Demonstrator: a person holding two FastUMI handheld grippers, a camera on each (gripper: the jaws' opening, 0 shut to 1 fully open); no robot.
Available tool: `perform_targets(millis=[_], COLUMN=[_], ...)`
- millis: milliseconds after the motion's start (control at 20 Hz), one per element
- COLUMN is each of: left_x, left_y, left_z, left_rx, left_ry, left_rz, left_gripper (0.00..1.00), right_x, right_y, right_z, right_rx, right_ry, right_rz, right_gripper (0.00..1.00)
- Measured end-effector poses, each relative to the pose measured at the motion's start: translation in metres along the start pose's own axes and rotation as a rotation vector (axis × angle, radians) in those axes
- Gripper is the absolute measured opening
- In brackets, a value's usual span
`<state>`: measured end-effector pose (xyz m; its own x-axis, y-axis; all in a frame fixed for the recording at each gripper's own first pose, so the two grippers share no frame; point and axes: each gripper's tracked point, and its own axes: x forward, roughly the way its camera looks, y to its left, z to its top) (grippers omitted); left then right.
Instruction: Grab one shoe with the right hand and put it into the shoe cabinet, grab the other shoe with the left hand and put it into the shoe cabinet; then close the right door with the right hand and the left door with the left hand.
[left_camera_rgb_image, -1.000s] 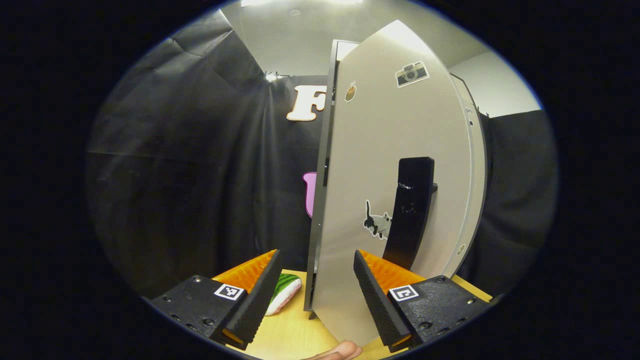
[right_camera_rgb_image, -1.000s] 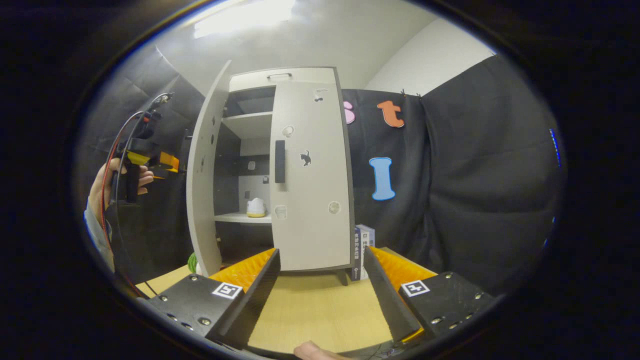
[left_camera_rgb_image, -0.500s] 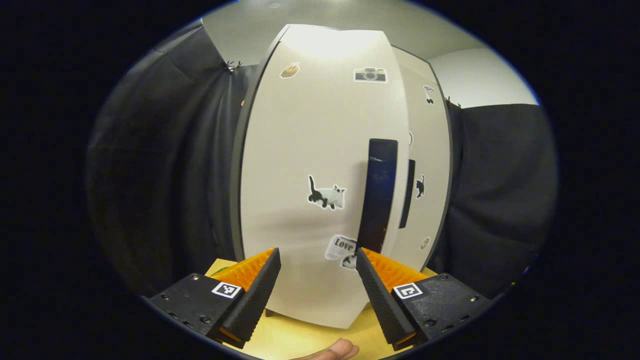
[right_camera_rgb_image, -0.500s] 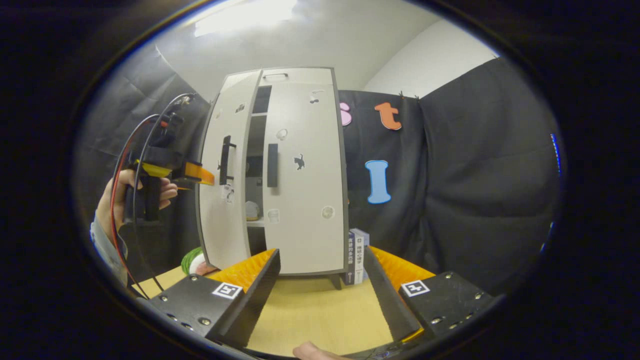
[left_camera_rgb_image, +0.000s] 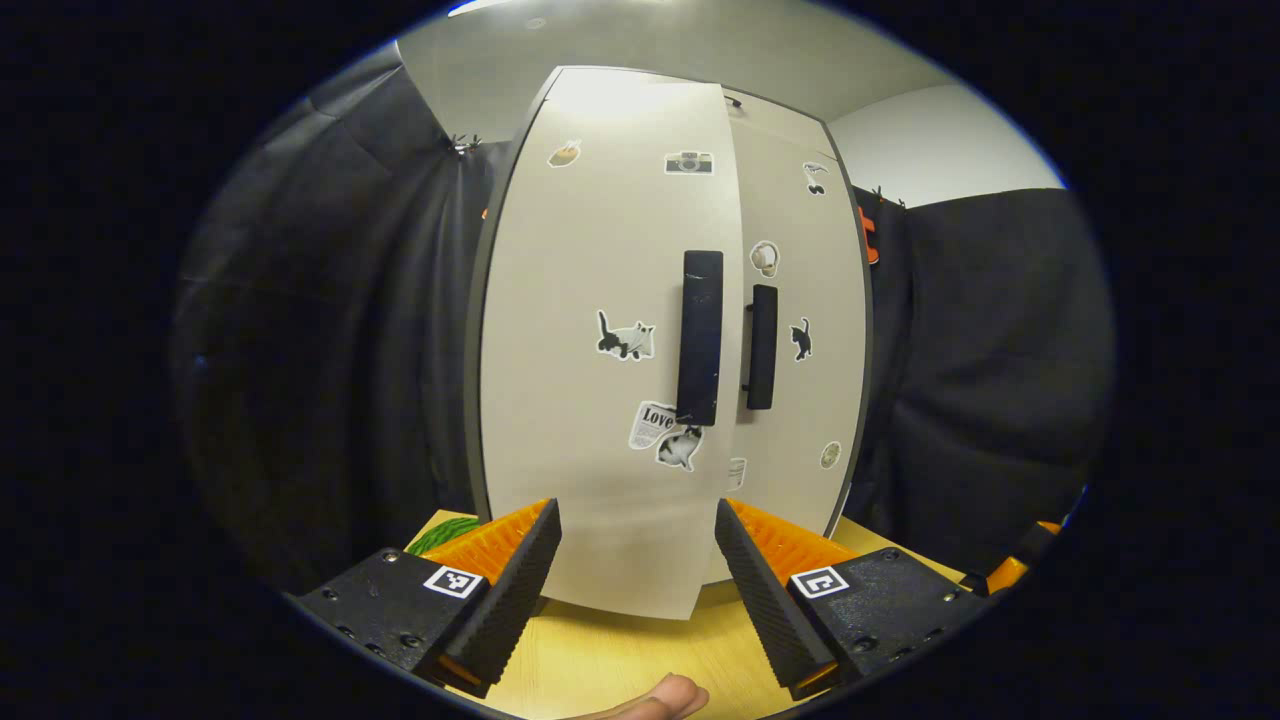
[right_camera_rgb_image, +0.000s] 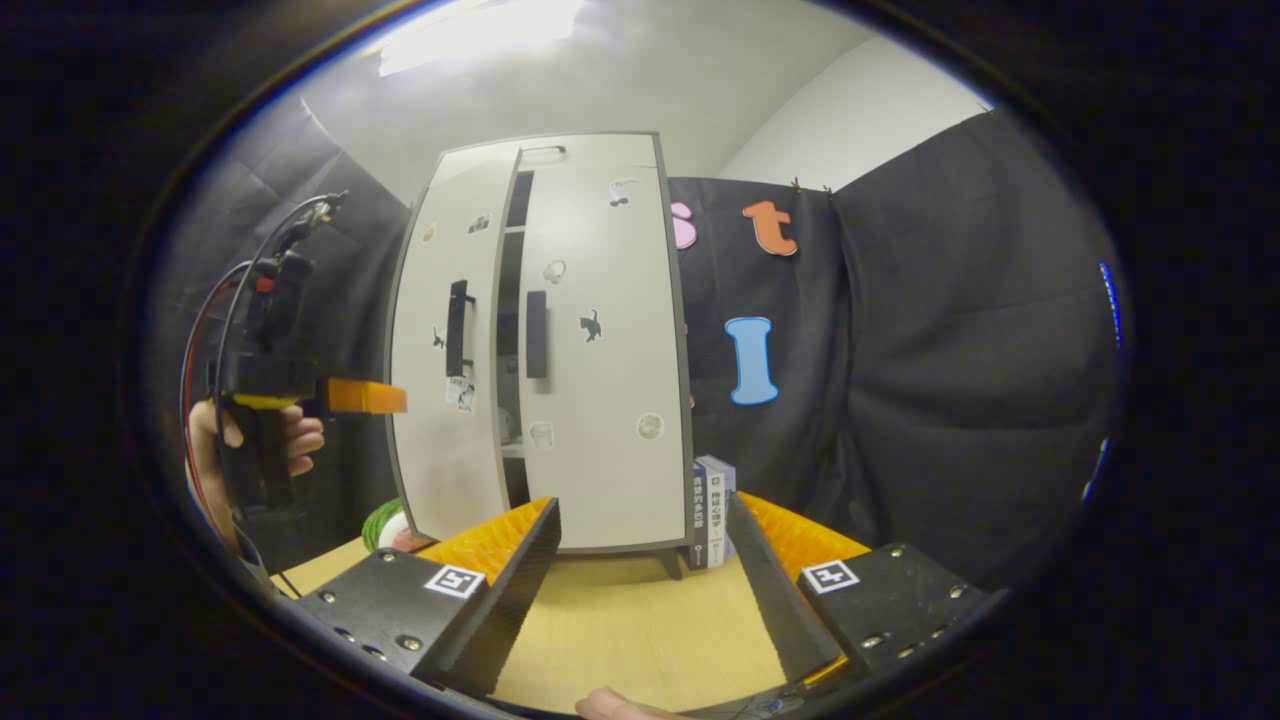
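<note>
While both claws hang with their fingers spread and nothing between them, the cabinet stands ahead of each on the desk.

In the left gripper view, the left claw (left_camera_rgb_image: 637, 560) is open, its orange-backed fingers (left_camera_rgb_image: 510, 590) apart over the pale desk (left_camera_rgb_image: 610, 660). A fingertip (left_camera_rgb_image: 665, 695) shows at the bottom edge, nearer than the claw. Just beyond the fingers rises the left door (left_camera_rgb_image: 590, 400), its face to the claw, with a black handle (left_camera_rgb_image: 700, 338) straight above the gap between the fingers. Cat stickers (left_camera_rgb_image: 625, 337) sit left of that handle. Right of it is the right door (left_camera_rgb_image: 800, 400), with its own handle (left_camera_rgb_image: 762, 346).

In the right gripper view, the right claw (right_camera_rgb_image: 645, 570) is likewise open over bare desk (right_camera_rgb_image: 640, 630). Farther ahead stands the cabinet (right_camera_rgb_image: 545, 340). Its right door (right_camera_rgb_image: 605, 350) is flat shut; the left door (right_camera_rgb_image: 445, 350) stands slightly ajar, leaving a dark slit between them. Through the slit a bit of something pale on a shelf shows, too small to tell as a shoe. A box (right_camera_rgb_image: 712, 510) stands beside the cabinet's right foot. Off to the left, a hand (right_camera_rgb_image: 290, 440) holds the left claw (right_camera_rgb_image: 365, 397) just short of the left door, not touching it as far as I can tell.
</note>
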<state>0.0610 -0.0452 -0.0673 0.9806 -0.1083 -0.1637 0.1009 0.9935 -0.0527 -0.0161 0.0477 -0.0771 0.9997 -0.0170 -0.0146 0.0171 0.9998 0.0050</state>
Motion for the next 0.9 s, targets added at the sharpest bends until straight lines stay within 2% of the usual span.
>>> perform_targets(millis=[200, 300, 400, 450, 500, 600, 700, 750, 800, 850, 900], left_x=[-0.028, -0.039, -0.049, -0.056, -0.065, -0.078, -0.087, -0.089, -0.092, -0.095, -0.097], left_y=[0.009, 0.01, 0.014, 0.015, 0.017, 0.018, 0.021, 0.021, 0.017, 0.011, 0.006], left_z=[-0.016, -0.021, -0.029, -0.03, -0.033, -0.038, -0.041, -0.043, -0.044, -0.044, -0.043], left_rx=[-0.005, -0.009, -0.022, -0.023, -0.011, 0.016, 0.038, 0.043, 0.043, 0.041, 0.039], left_ry=[0.009, 0.003, 0.004, -0.009, -0.012, -0.028, -0.035, -0.035, -0.034, -0.032, -0.04], left_rz=[0.034, 0.033, 0.044, 0.051, 0.054, 0.061, 0.086, 0.088, 0.082, 0.066, 0.048], left_gripper=[0.97, 0.94, 0.96, 0.94, 0.97, 0.94, 0.96, 0.93, 0.96, 0.94, 0.96], right_x=[-0.002, -0.003, -0.003, -0.004, -0.003, -0.003, -0.004, -0.004, -0.006, -0.008, -0.011], right_y=[0.007, 0.015, 0.017, 0.019, 0.022, 0.027, 0.028, 0.028, 0.03, 0.032, 0.035], right_z=[0.006, 0.007, 0.008, 0.008, 0.008, 0.007, 0.006, 0.005, 0.004, 0.005, 0.01], right_rx=[-0.015, -0.032, -0.049, -0.052, -0.053, -0.052, -0.052, -0.05, -0.04, -0.018, 0.001], right_ry=[-0.008, -0.011, -0.018, -0.023, -0.025, -0.035, -0.042, -0.042, -0.036, -0.037, -0.049], right_rz=[0.013, 0.036, 0.049, 0.056, 0.065, 0.081, 0.083, 0.083, 0.089, 0.096, 0.109], right_gripper=[1.0, 0.98, 1.0, 1.0, 1.0, 1.0, 0.98, 0.98, 1.0, 1.0, 1.0])
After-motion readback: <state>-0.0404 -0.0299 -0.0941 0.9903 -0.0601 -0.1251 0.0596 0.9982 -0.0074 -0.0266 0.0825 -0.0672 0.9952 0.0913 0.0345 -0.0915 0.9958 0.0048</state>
